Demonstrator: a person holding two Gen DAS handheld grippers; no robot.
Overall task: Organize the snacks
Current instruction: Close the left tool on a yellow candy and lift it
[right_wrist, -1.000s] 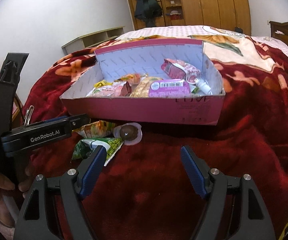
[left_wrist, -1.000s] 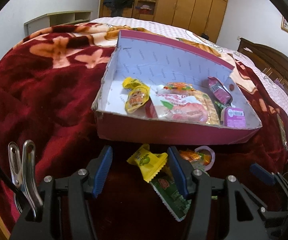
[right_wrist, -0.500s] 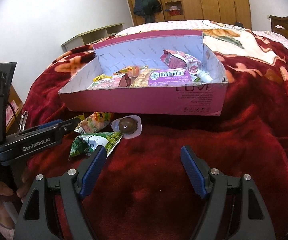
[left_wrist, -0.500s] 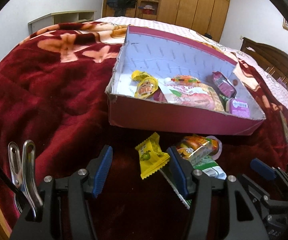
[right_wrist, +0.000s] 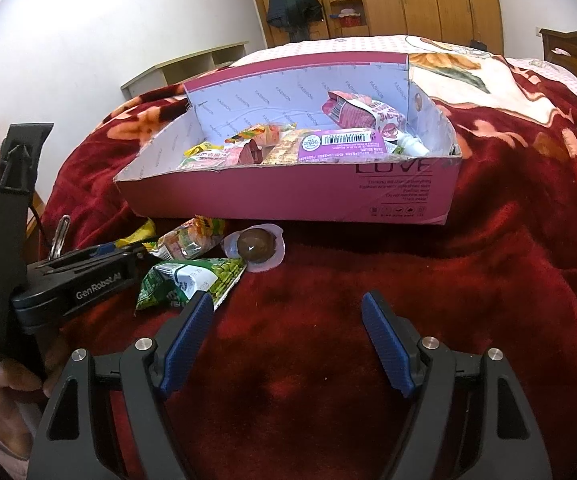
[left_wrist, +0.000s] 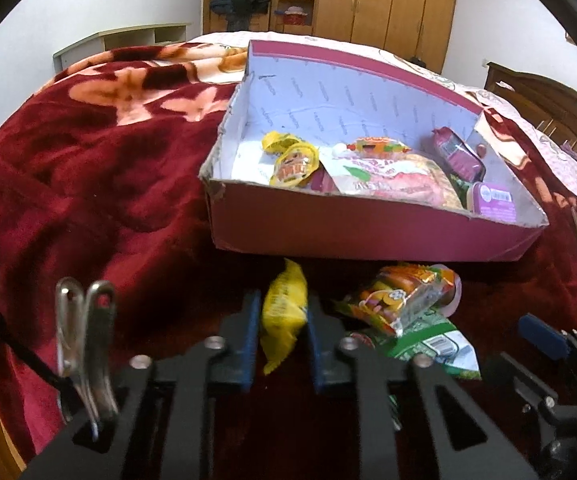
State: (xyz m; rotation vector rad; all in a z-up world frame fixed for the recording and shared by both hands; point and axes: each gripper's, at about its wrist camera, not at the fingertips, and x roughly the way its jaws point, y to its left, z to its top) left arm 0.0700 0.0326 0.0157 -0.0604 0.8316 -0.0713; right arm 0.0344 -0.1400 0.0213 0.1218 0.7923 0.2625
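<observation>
Snacks: several wrapped packets, some loose on my bed's dark red blanket (left_wrist: pixel 88 184), others inside a pink cardboard box (left_wrist: pixel 368 236).
Yellow packet (left_wrist: pixel 284 312): pinched between the blue pads of my left gripper (left_wrist: pixel 281 332), just in front of the box's near wall; the packet stands up between the pads, its top poking out towards the box.
Left gripper: closed down tight on the yellow packet, both pads pressing its sides.
Right gripper (right_wrist: pixel 288 344): jaws standing wide apart over bare blanket, nothing between them, nothing touching the pads.
Loose snacks: an orange and yellow candy packet (left_wrist: pixel 400 300) lies just to the right of my left gripper, resting on a green packet with a white label (right_wrist: pixel 192 284); a round brown sweet in a clear cup (right_wrist: pixel 256 246) sits just beside them, close to the box's front wall.
Box: open on top, white inside, sitting on the blanket beyond both grippers; it holds a yellow round packet (left_wrist: pixel 294 164), a purple barcoded pack (right_wrist: pixel 340 144) and a pink pouch (right_wrist: pixel 364 114) leaning against the back wall.
Hand (right_wrist: pixel 4 396): mine, wrapped around the left gripper's handle at the left edge of the right camera's view.
Background: wooden wardrobe (right_wrist: pixel 428 0) with dark coats hanging on it.
</observation>
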